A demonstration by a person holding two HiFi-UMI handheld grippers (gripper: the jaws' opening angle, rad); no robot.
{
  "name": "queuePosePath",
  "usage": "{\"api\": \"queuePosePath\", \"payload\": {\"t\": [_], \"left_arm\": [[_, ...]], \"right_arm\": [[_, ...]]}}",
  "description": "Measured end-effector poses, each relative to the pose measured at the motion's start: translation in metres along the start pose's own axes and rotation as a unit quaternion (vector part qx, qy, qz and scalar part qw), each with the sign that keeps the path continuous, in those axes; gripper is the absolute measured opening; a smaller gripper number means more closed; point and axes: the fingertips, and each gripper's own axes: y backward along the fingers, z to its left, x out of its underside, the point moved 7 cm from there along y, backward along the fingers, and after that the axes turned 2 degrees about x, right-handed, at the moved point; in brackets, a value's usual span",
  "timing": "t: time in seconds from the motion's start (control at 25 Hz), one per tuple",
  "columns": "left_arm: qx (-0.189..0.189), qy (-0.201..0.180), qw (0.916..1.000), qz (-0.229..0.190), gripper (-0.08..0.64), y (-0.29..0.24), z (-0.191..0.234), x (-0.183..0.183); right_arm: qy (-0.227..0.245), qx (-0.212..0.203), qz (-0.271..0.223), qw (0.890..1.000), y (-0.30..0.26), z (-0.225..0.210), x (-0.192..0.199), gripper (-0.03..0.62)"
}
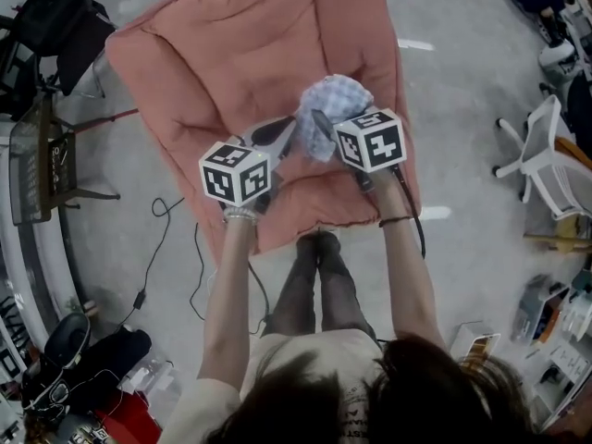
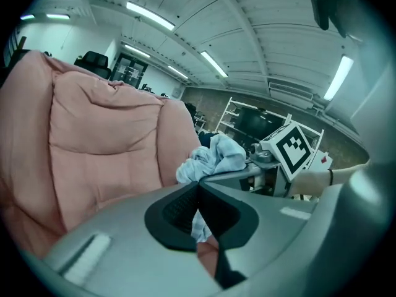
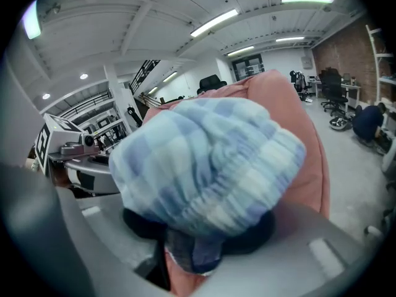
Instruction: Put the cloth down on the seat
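The left hand-held gripper [image 2: 199,187] is pressed together on a thin edge of the cloth [image 1: 335,109], and the right hand-held gripper [image 3: 198,240] clamps its bunched bulk. This likely keeps the cloth gathered over the pink seat [image 1: 231,54] for setting down.

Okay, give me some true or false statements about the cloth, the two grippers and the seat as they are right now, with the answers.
1. The cloth is checked blue and white. True.
2. The seat is green. False: it is a pink padded cushion.
3. Both the left gripper and the right gripper are shut on the cloth. True.
4. The cloth lies spread flat on the seat. False: it is bunched into a ball, held between the two grippers.
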Motion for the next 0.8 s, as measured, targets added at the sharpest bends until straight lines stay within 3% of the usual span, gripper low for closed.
{"api": "queuePosePath", "payload": {"t": [0.52,0.8], "left_arm": [[0.005,0.034,0.9984,0.045,-0.005,-0.044,0.033,0.058],[0.001,0.043,0.9976,0.054,-0.005,-0.053,0.044,0.072]], "right_arm": [[0.010,0.001,0.068,0.998,-0.062,-0.027,0.058,0.213],[-0.002,0.012,0.090,0.996,-0.084,-0.034,0.068,0.216]]}}
